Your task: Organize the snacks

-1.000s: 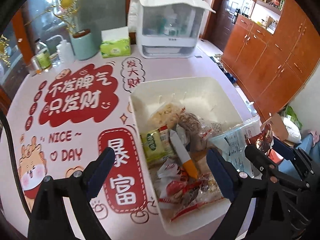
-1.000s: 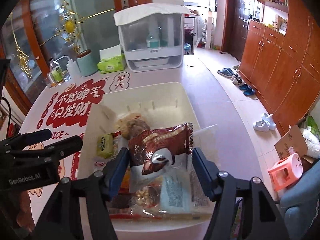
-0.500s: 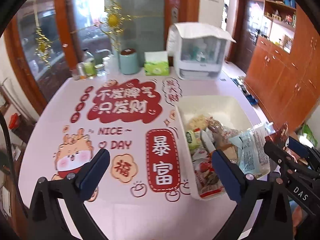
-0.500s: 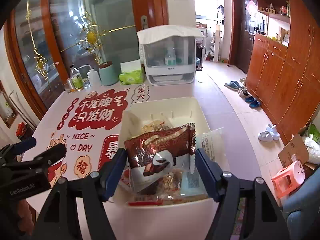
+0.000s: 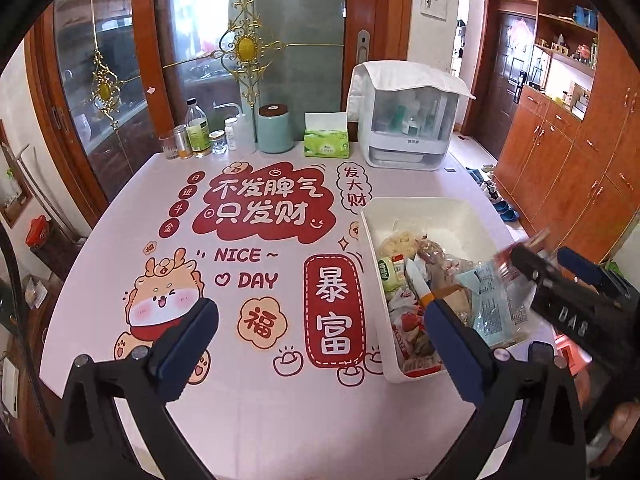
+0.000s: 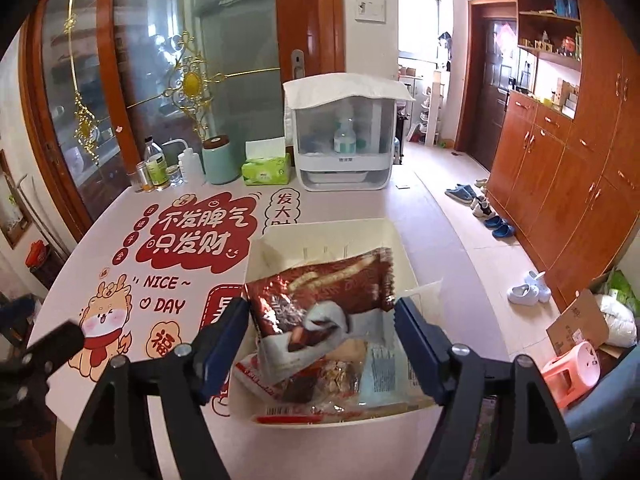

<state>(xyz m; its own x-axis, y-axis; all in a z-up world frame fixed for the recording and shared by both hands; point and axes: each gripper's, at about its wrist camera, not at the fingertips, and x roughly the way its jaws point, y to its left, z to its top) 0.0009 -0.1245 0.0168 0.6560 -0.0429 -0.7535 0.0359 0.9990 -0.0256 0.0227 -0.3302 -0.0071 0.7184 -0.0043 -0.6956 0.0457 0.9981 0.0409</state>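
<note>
We have the right gripper (image 6: 322, 334) over the near end of the white bin (image 6: 394, 236), its jaws opening with the brown snack packet (image 6: 320, 300) between them. The packet's left edge looks to touch the left pad; whether the right pad presses it we cannot tell, so the hold seems loose at best. The bin sits at the right, near edge of the counter (image 5: 248, 400), already heaped with other snacks (image 5: 412, 292).

Our worry is that the packet drops askew onto the heap and slides over the near rim, or towards the floor on the right, since the pile is high at that end. The glossy film could also cling to one pad and drag sideways.

Our left gripper (image 5: 320, 346) hangs spread wide and empty above the printed counter, left of the bin. Swinging it right carelessly could knock the bin off the edge.
</note>
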